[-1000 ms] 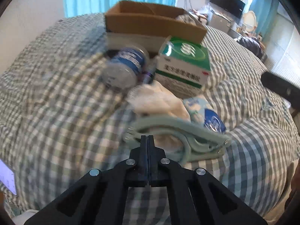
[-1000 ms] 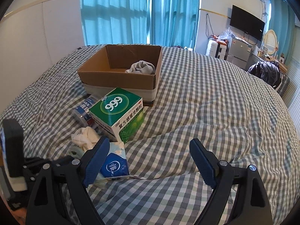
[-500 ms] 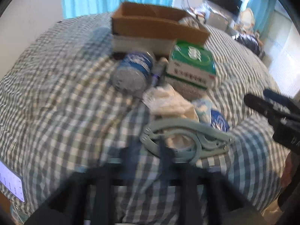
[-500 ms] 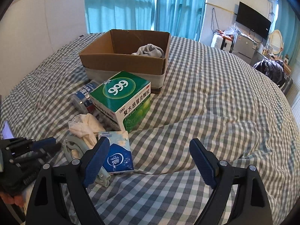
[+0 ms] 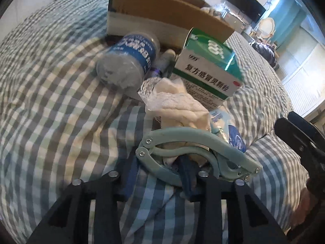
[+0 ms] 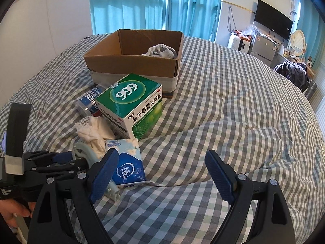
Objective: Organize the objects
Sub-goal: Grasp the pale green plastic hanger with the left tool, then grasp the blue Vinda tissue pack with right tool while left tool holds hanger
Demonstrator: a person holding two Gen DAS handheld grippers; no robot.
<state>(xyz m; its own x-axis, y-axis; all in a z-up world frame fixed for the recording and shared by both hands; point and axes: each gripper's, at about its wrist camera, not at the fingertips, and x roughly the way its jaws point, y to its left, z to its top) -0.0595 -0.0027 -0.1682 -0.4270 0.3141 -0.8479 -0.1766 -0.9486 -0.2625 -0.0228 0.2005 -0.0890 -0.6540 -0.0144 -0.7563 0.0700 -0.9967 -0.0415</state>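
Observation:
A pale green plastic clip (image 5: 182, 152) lies on the checked bed, next to a white cloth (image 5: 178, 103) and a blue tissue pack (image 6: 128, 162). My left gripper (image 5: 160, 174) is open, its blue fingers either side of the clip's near arm. It also shows in the right wrist view (image 6: 67, 158). Behind lie a blue-labelled bottle (image 5: 130, 59) on its side, a green 999 medicine box (image 6: 132, 103) and an open cardboard box (image 6: 134, 57) holding a grey cloth (image 6: 162, 50). My right gripper (image 6: 162, 174) is open and empty above the bed, to the right of the tissue pack.
The checked bedspread (image 6: 233, 111) rises in folds to the right of the pile. A small dark tube (image 5: 164, 61) lies between the bottle and the medicine box. Curtains, a TV and furniture stand far behind the bed.
My left gripper was shut behind the clip; it has opened and moved forward around the clip's near arm. The right gripper has shifted a little and stays open.

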